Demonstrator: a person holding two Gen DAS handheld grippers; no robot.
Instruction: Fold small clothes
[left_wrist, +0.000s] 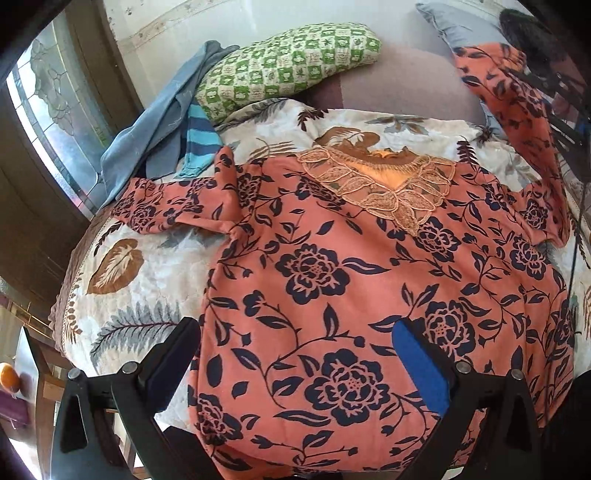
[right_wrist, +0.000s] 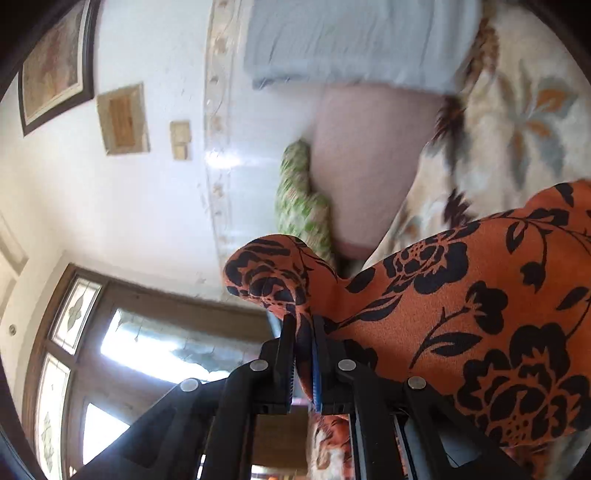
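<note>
Left wrist view: one coral-orange blouse with navy flower print and lace neckline, soft, light and limp by its drape, lies spread face-up across the leaf-patterned cream bedspread, hem toward the bed's near edge; the left gripper hangs released above that hem with nothing between its fingers. One green-checked pillow and one blue cloth heap sit by the bed's far edge. Right wrist view: the right gripper is clenched on one sleeve end, lifted off the bedspread; seams and sleeve ends look the surest holds.
</note>
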